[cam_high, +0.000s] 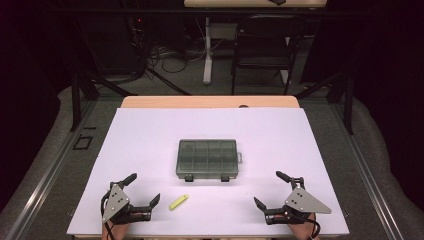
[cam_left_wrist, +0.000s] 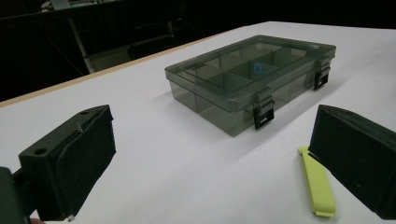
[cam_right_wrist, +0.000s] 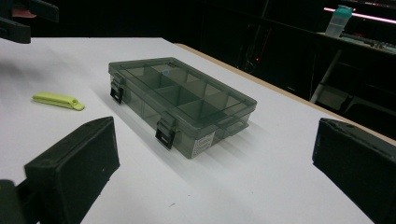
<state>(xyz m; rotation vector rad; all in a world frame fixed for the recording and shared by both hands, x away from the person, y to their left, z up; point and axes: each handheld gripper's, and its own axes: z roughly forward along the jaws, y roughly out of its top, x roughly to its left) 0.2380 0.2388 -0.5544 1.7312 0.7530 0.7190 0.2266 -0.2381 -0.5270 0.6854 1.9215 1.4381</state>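
High view: the yellow-green clip (cam_high: 179, 202) lies just right of the left gripper (cam_high: 145, 188), whose jaws are spread and hold nothing. Right gripper (cam_high: 268, 189), likewise spread, sits well apart; the closed organizer box (cam_high: 207, 159) lies ahead between them.

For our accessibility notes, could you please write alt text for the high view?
A closed, smoky-grey translucent plastic compartment box sits mid-table on a white tabletop, its two black latches toward the person. Nearer the person, a small yellow-green plastic lever lies beside the open left gripper; the open right gripper waits opposite.
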